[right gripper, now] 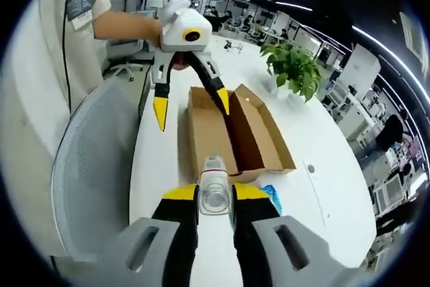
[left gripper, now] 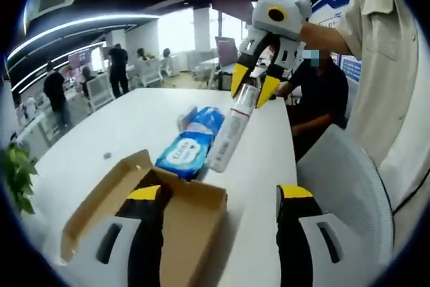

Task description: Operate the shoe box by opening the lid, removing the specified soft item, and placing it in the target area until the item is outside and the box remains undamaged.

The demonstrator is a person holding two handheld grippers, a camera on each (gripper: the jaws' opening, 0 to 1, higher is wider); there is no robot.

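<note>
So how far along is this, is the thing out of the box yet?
Mostly done. The shoe box lies open on the white table, its cardboard apparently undamaged. The right gripper has its fingers shut on a soft white tube, lifted outside the box beside a blue pack. Left: setting it down. The left gripper hangs open above the box.

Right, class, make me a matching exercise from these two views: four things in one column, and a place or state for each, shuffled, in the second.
Things:
1. shoe box
2. white tube-shaped item
3. blue packet
4. left gripper

Places or states:
A. lying on the white table beyond the box
B. open, holding nothing
C. clamped in the right gripper
D. lid open, standing on the table

Pairs: 1-D, 2-C, 3-A, 4-B
</note>
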